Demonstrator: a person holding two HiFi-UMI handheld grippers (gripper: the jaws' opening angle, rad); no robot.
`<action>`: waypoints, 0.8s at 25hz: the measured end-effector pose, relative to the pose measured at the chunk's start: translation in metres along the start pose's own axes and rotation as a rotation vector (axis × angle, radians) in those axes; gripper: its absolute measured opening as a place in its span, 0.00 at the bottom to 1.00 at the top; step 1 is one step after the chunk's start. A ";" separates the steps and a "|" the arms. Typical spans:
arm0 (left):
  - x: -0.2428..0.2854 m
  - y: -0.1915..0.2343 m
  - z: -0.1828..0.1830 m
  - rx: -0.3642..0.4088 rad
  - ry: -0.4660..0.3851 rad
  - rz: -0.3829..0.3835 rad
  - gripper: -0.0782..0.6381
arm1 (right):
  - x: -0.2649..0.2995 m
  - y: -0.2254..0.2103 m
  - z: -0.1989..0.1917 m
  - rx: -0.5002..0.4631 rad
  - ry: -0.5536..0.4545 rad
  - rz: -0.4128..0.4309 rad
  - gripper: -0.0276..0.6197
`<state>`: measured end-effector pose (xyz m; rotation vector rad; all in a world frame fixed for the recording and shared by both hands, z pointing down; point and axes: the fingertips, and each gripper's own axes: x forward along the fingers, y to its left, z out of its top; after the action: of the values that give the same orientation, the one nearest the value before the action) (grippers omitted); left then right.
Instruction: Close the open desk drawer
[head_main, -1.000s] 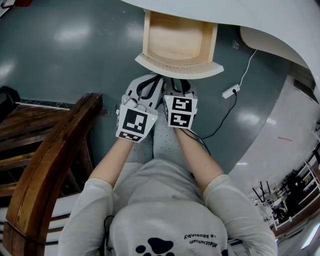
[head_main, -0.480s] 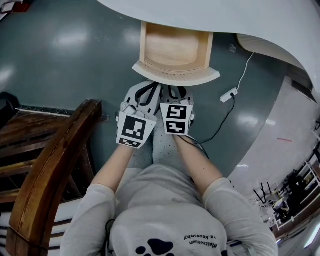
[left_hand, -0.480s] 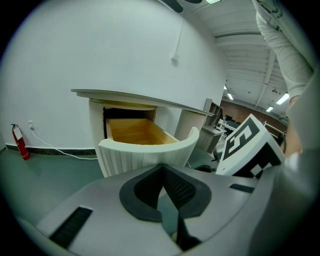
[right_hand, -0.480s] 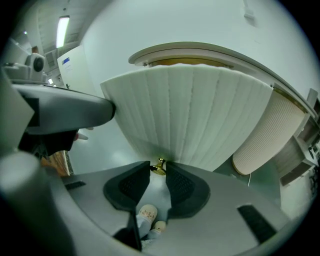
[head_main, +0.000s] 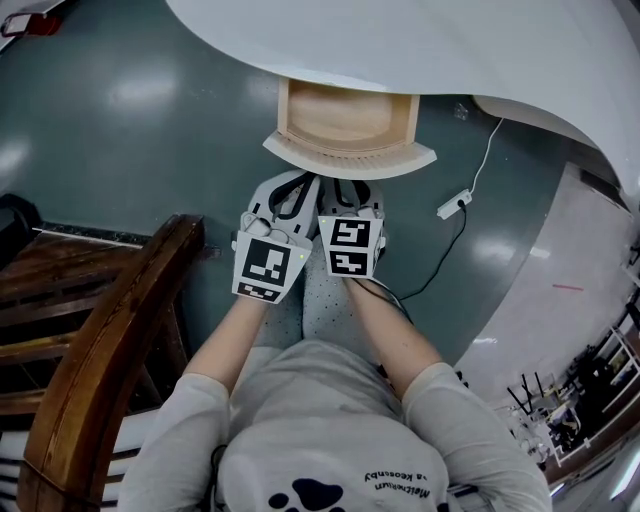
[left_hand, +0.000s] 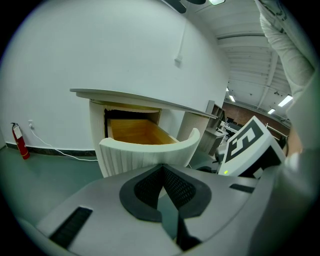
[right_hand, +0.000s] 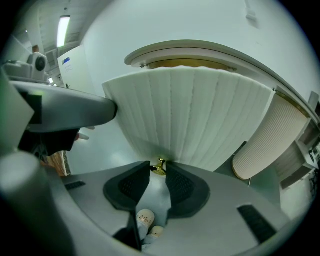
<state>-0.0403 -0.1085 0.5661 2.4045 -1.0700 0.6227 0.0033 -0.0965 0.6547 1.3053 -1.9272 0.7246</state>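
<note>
Drawer (head_main: 350, 160): partly out from under the white desk (head_main: 420, 50), wooden inside showing, ribbed white front facing me
Knob (right_hand: 159, 166): small and brass, low on the middle of the drawer front
My right gripper (right_hand: 158, 171): up at the drawer front, pads clamped on the knob from either side
My left gripper (left_hand: 162, 171): just beside the right one, near the drawer front, pads pressed together on nothing
Wooden chair (head_main: 110, 330): well apart from the drawer, on my left
</note>
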 end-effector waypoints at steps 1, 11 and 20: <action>0.002 0.002 0.002 -0.001 -0.001 0.000 0.12 | 0.002 -0.001 0.003 0.000 -0.001 -0.002 0.21; 0.020 0.022 0.022 -0.003 -0.006 0.003 0.12 | 0.018 -0.013 0.030 -0.013 -0.006 -0.007 0.21; 0.042 0.040 0.043 0.006 -0.026 0.015 0.12 | 0.036 -0.028 0.056 -0.028 -0.031 -0.012 0.21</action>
<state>-0.0361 -0.1803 0.5633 2.4182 -1.0991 0.6024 0.0071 -0.1682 0.6510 1.3166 -1.9461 0.6726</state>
